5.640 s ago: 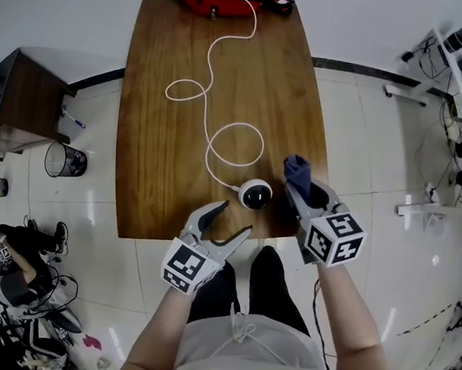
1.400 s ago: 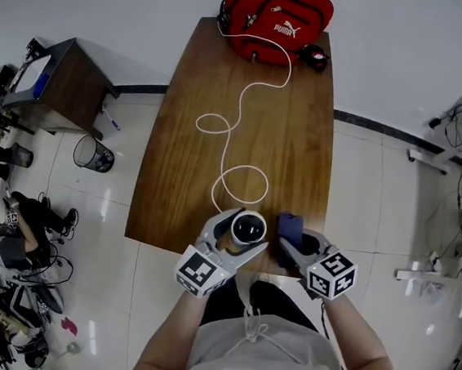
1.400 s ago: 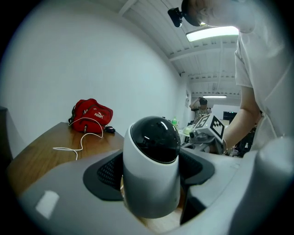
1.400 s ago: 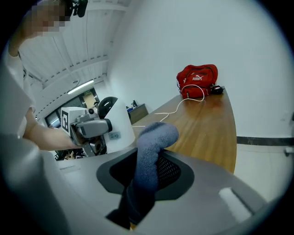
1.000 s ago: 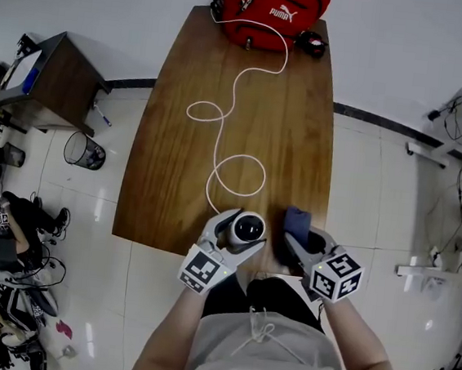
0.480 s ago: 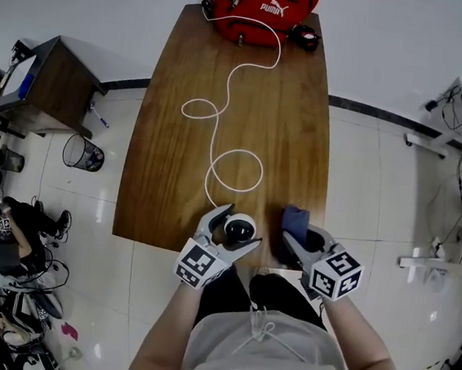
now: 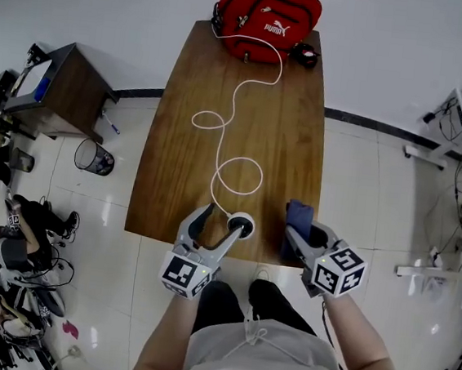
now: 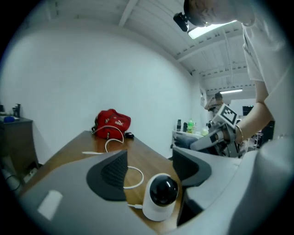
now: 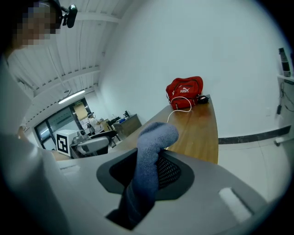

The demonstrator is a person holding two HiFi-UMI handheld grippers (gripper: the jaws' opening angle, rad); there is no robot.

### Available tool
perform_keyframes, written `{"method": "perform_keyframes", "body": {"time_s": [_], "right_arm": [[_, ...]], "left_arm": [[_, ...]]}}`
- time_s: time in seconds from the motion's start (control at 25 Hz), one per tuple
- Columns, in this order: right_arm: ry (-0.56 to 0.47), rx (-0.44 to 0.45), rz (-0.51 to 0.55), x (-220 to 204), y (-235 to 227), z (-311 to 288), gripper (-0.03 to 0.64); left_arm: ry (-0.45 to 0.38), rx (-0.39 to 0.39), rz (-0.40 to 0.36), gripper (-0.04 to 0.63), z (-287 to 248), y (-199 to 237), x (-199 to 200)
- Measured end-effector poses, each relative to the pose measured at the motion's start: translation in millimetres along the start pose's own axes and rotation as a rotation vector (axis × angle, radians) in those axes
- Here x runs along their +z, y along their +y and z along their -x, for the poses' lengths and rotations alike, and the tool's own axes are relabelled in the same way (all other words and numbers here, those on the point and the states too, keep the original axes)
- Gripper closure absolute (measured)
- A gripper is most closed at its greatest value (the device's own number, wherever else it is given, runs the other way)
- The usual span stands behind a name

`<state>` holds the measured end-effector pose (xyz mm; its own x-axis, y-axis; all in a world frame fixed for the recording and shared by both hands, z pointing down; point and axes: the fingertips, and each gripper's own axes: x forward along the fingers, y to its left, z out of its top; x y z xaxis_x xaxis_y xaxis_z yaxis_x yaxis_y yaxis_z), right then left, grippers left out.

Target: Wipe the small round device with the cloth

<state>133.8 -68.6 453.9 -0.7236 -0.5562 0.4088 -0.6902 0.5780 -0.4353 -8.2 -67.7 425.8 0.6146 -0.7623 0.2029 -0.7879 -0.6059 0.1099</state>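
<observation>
The small round white device with its black lens stands on the wooden table near the front edge. My left gripper reaches around it. Its jaws are closing, with the device between them, nearer the right jaw and a gap on its left side. My right gripper is just to the right, shut on the blue cloth. The cloth sticks up out of the jaws. A white cable runs from the device to the far end.
A red bag lies at the table's far end with a small black object beside it. On the floor to the left stand a dark side table and a mesh bin. The person's legs are under the near edge.
The left jaws, which sat close around the device a second ago, have drawn back toward the person, and the device now sits near the right jaw's tip. The right gripper still holds the cloth.
</observation>
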Motion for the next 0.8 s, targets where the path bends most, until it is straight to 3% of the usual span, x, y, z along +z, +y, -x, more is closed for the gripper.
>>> {"method": "perform_keyframes", "body": {"time_s": [0.12, 0.28, 0.48, 0.8], "right_arm": [[-0.051, -0.009, 0.027, 13, 15, 17, 0.508], [-0.105, -0.055, 0.025, 5, 43, 47, 0.508], [-0.145, -0.113, 0.033, -26, 98, 73, 0.508], [-0.233, -0.215, 0.093, -50, 213, 110, 0.508]], "left_arm": [[-0.091, 0.083, -0.052, 0.475, 27, 3, 38], [-0.119, 0.105, -0.083, 0.589, 70, -4, 49], [-0.153, 0.013, -0.043, 0.588, 141, -32, 60], [-0.193, -0.040, -0.063, 0.589, 265, -65, 81]]}}
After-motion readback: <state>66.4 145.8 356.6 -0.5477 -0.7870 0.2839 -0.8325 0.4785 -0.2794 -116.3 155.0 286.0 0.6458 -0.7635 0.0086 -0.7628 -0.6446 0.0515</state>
